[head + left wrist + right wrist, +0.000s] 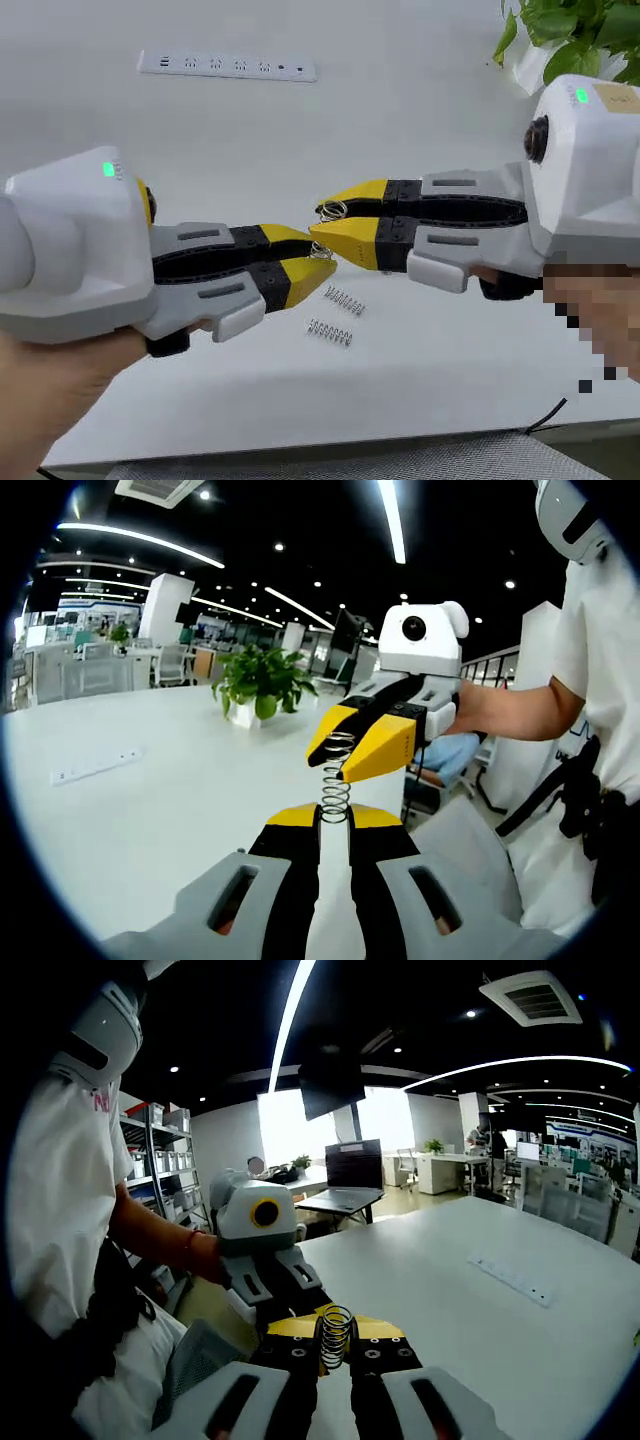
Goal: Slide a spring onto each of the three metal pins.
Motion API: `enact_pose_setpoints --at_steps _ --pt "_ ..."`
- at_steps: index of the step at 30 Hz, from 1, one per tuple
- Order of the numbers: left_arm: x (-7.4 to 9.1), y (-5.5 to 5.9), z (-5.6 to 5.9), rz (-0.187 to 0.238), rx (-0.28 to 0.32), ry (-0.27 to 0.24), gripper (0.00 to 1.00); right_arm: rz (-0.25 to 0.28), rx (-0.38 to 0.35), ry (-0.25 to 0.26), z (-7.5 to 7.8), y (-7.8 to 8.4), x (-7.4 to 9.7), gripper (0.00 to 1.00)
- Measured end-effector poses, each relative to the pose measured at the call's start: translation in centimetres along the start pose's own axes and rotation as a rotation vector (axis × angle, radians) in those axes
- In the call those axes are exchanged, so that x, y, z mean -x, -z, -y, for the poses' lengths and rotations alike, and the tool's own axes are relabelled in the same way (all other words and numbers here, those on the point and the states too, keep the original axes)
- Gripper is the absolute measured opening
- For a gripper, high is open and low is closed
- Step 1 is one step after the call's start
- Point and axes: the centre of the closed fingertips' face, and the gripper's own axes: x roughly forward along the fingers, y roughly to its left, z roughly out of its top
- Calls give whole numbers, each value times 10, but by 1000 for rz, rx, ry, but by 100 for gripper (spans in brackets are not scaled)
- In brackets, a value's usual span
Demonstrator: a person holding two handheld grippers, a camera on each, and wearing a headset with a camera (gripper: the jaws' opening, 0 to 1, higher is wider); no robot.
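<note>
1. Step in hand, as I read it: the first spring is being threaded. Both grippers meet in the middle of the head view, held up over the table (420,120).
2. The right gripper (318,220) comes in from the right edge, jaws pinched on the spring (336,780). In the right gripper view you look straight down the coil, sitting between its tips at bottom centre.
3. The left gripper (335,815) comes in from the lower left. Its jaws are nearly together, with the spring's lower end between the tips. In the left gripper view the coil runs straight up from there into the right gripper's yellow tips. Can't tell whether there's a pin inside the coils, it's too small.
4. So the spring is bridging the two sets of tips, tip to tip, off the table.
5. The loose springs (344,301) lie side by side on the table, just below the tips in the head view. My guess is two more to go.
6. Next move, I reckon: keep both grippers lined up on one axis and push the coil along. Any tilt and it'll probably buckle or pop out sideways.
7. Power strip (228,66) in the upper left and plant (570,25) in the upper right are well out of the way.
</note>
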Motion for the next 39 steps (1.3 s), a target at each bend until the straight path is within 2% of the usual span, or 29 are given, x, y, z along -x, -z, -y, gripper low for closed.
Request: enact_pose_setpoints --at_steps 10,15,20,23,25,26,29,32,34,37,39 --pt "1 -1 0 -4 -13 7 6 -31 5 -33 3 1 4 11" --pt "0 3 4 -28 -33 21 6 -101 69 -67 2 2 10 18" --pt "-3 8 7 -60 -63 37 6 -232 174 -140 2 2 21 21" --pt "-5 10 8 -76 -72 46 6 -299 224 -207 -3 1 23 21" --pt "-6 12 9 -86 -79 52 6 -331 229 -274 -10 0 22 21" --pt "-7 13 10 -91 -83 56 6 -367 259 -301 -11 2 22 21" --pt "-9 16 12 -103 -89 65 6 -473 345 -341 -5 10 22 22" --pt "-10 18 14 -113 -96 71 6 -514 374 -384 -6 10 19 23" --pt "-11 19 15 -118 -98 74 6 -546 374 -414 -14 15 18 25" --pt "-12 20 16 -122 -101 76 6 -621 433 -447 -8 27 20 26" --pt "-12 21 17 -123 -97 79 6 -643 442 -459 -8 32 19 22"
